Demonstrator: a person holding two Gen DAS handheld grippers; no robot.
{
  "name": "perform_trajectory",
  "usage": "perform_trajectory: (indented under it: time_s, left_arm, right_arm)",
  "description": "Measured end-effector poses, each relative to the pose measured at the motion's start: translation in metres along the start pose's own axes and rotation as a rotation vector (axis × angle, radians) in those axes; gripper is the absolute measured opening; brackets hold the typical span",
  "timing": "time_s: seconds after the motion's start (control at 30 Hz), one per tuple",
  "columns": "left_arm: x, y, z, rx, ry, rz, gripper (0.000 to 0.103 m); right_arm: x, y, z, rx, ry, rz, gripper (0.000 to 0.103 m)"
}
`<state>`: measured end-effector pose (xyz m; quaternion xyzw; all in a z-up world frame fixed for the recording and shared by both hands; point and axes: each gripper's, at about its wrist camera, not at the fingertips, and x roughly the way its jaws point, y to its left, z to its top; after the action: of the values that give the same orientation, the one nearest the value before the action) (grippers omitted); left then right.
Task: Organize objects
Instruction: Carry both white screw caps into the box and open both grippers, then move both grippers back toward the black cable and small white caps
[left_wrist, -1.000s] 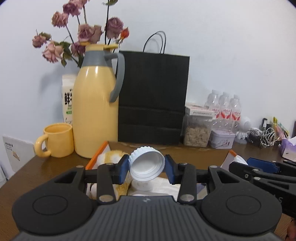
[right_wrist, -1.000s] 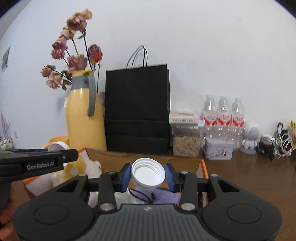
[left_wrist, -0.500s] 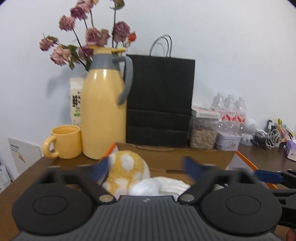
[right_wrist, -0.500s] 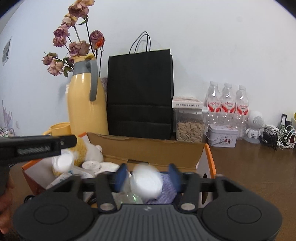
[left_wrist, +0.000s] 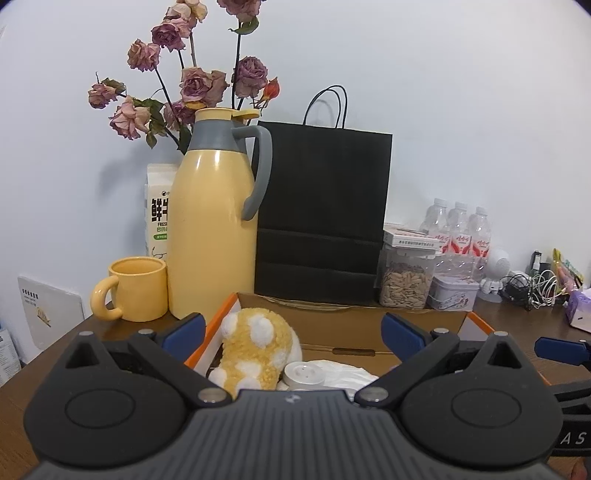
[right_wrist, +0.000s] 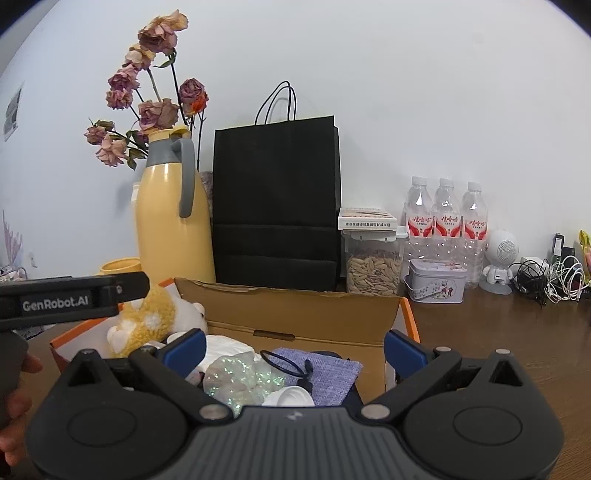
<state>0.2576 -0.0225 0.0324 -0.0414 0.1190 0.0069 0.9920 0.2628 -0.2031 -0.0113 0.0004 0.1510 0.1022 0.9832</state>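
Observation:
An open cardboard box (left_wrist: 343, 325) with orange edges sits on the wooden table; it also shows in the right wrist view (right_wrist: 295, 314). In it lie a yellow and white plush toy (left_wrist: 255, 350), a white round lid (left_wrist: 303, 374), white cloth, a purple cloth (right_wrist: 325, 373), a glittery clear item (right_wrist: 240, 376) and a white cap (right_wrist: 291, 397). My left gripper (left_wrist: 293, 330) is open and empty above the box's left half. My right gripper (right_wrist: 293, 349) is open and empty above the box's right half.
Behind the box stand a yellow thermos (left_wrist: 214, 236), a yellow mug (left_wrist: 136, 288), a black paper bag (left_wrist: 321, 221), a seed jar (left_wrist: 406, 273), a small tin (left_wrist: 454, 293) and water bottles (left_wrist: 458, 232). Cables (right_wrist: 550, 277) lie at the far right.
Both grippers held a white cap a second ago. Both have opened and the caps have dropped into the box. Both grippers have risen a little.

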Motion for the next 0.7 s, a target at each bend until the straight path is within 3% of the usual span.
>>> perform_trajectory:
  time_s: [0.4,0.7]
  left_arm:
    - [-0.031,0.009,-0.005,0.017,-0.015,-0.033,0.103]
    - [-0.053,0.028,-0.028,0.025,0.090,-0.038,0.103]
  right_arm:
    - [-0.023,0.001,-0.002,-0.029,-0.018,0.006,0.103]
    - [-0.044,0.005,-0.019,-0.066,0.014,0.044,0.103]
